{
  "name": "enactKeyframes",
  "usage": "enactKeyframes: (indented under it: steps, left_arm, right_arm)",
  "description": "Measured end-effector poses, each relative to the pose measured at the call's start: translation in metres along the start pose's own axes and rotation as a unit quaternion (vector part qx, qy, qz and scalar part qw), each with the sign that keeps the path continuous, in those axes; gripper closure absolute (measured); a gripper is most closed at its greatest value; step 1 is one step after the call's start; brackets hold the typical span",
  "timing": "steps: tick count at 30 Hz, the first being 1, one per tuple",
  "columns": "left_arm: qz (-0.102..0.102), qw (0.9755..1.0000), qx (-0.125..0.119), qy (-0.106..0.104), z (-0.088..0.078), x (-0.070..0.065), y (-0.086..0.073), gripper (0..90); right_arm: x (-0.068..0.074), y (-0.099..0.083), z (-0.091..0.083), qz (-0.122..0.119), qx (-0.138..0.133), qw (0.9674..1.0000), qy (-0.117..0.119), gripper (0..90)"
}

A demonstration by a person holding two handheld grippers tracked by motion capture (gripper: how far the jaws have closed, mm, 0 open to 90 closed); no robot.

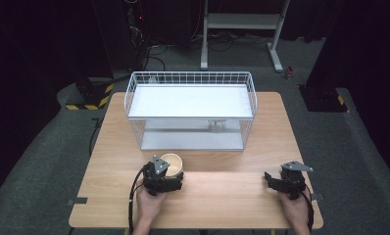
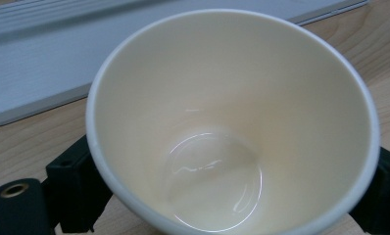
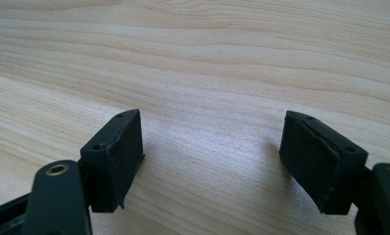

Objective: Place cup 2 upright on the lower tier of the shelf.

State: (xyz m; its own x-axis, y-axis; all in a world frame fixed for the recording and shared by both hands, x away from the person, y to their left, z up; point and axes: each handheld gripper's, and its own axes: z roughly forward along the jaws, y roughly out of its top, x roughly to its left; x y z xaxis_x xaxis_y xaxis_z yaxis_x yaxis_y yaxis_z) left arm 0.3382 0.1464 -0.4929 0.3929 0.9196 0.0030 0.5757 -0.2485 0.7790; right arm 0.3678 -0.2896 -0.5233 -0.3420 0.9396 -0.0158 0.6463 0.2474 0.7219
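At lower left of the high view the left gripper (image 1: 169,172) clamps a paper cup (image 1: 172,163), while the right gripper (image 1: 270,179) at lower right stands wide, holding nothing

A: The counter (image 1: 222,191) is evenly lit from overhead, while the room behind it falls off into near black.

B: And the close views?

A: In the left gripper view, the cup (image 2: 232,122) between the jaws shows curved glare on its glossy bottom; the wood and shelf beyond it are soft. In the right gripper view, faint shadows lie on the wood just ahead of each jaw, and the nearest metal is blurred.
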Motion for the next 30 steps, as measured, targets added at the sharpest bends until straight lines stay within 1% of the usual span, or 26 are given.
enactKeyframes:
  steps: [4, 6, 9, 12, 13, 15, 19, 20, 22, 25, 28, 30]
  left_arm:
    - [0.002, 1.0000, 0.003, 0.003, -0.001, 0.001, 0.000, 9.2]
    - [-0.002, 1.0000, 0.004, 0.002, -0.001, 0.001, 0.001, 9.2]
    - [-0.001, 1.0000, 0.006, 0.003, -0.002, 0.002, 0.001, 9.2]
    - [-0.005, 1.0000, 0.008, -0.001, -0.002, 0.003, 0.003, 9.2]
    - [-0.008, 0.9999, 0.010, -0.004, -0.003, 0.003, 0.003, 9.2]
    - [-0.010, 0.9999, 0.005, -0.009, -0.004, 0.004, 0.005, 9.3]
    - [-0.004, 1.0000, 0.004, -0.006, -0.005, 0.005, 0.010, 9.3]
    - [-0.008, 0.9999, 0.004, -0.009, -0.006, 0.005, 0.011, 9.3]
    - [-0.006, 0.9999, 0.003, -0.012, -0.006, 0.005, 0.014, 9.3]
    - [0.001, 0.9999, 0.006, -0.008, -0.005, 0.005, 0.018, 9.3]
    - [0.000, 0.9999, 0.005, -0.012, -0.004, 0.004, 0.023, 9.3]
    - [0.008, 0.9998, 0.008, -0.015, -0.004, 0.004, 0.027, 9.3]
  right_arm:
    - [0.000, 0.000, 0.000, 0.000, 0.000, 1.0000, 0.000, 24.5]
    - [0.000, 0.000, 0.000, 0.000, 0.000, 1.0000, 0.000, 24.4]
    - [0.000, 0.000, 0.000, 0.000, 0.000, 1.0000, 0.000, 24.5]
    - [0.000, 0.000, 0.000, -0.002, -0.001, 1.0000, 0.000, 24.5]
    - [0.000, 0.000, 0.000, -0.002, -0.001, 1.0000, 0.000, 24.5]
    - [0.000, 0.000, 0.000, -0.002, -0.001, 1.0000, 0.000, 24.5]
    - [0.000, 0.000, 0.000, -0.002, -0.001, 1.0000, 0.000, 24.5]
    - [0.000, 0.000, 0.000, -0.002, -0.001, 1.0000, 0.000, 24.5]
    - [0.000, 0.000, 0.000, -0.001, -0.001, 1.0000, 0.000, 24.5]
    - [0.000, 0.000, 0.000, -0.001, 0.000, 1.0000, 0.000, 24.4]
    - [0.000, 0.000, 0.000, -0.002, 0.000, 1.0000, 0.000, 24.4]
    - [0.000, 0.000, 0.000, -0.002, 0.000, 1.0000, 0.000, 24.4]
